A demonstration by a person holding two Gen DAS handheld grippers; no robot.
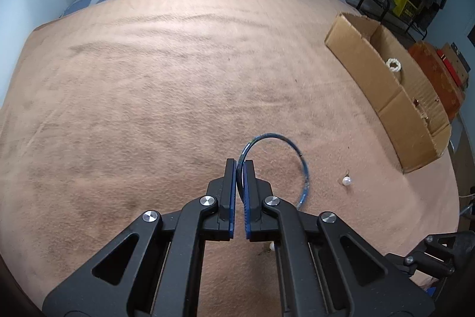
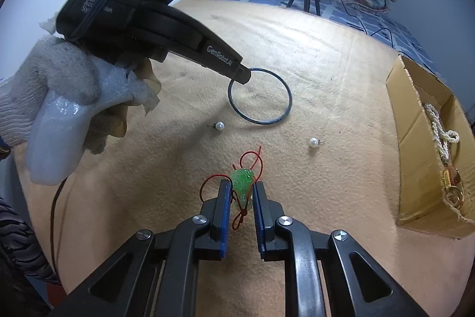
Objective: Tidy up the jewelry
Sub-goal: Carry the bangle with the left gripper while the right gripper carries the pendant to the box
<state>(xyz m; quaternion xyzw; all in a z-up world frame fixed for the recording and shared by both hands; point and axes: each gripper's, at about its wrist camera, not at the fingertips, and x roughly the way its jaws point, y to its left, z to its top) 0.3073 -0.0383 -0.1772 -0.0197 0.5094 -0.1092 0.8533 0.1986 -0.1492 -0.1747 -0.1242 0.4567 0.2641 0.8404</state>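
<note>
Item: blue bangle (image 2: 259, 96), a thin rigid hoop, lay on the peach blanket (image 1: 148, 79), its rim pinched at one point between the closed tips of the left gripper (image 1: 240, 165). Judged light and stiff, likely slippery on so narrow a hold; grip across the rim, as here, seemed soundest

Item: green pendant (image 2: 243, 187) on a red cord (image 2: 249, 159), sat between the fingers of the right gripper (image 2: 241, 190), which stood narrowly apart about it; contact could not be told. Judged small, hard, perhaps brittle; the cord limp and apt to snag

Items: two pearl studs (image 2: 219, 126) (image 2: 313, 142), loose on the blanket, well apart. Judged tiny and prone to roll

Container: cardboard box (image 2: 415, 138), open-topped, at the blanket's right edge. Held a white beaded piece (image 2: 442, 132) and a gold-toned clasp piece (image 2: 452, 183)
</note>
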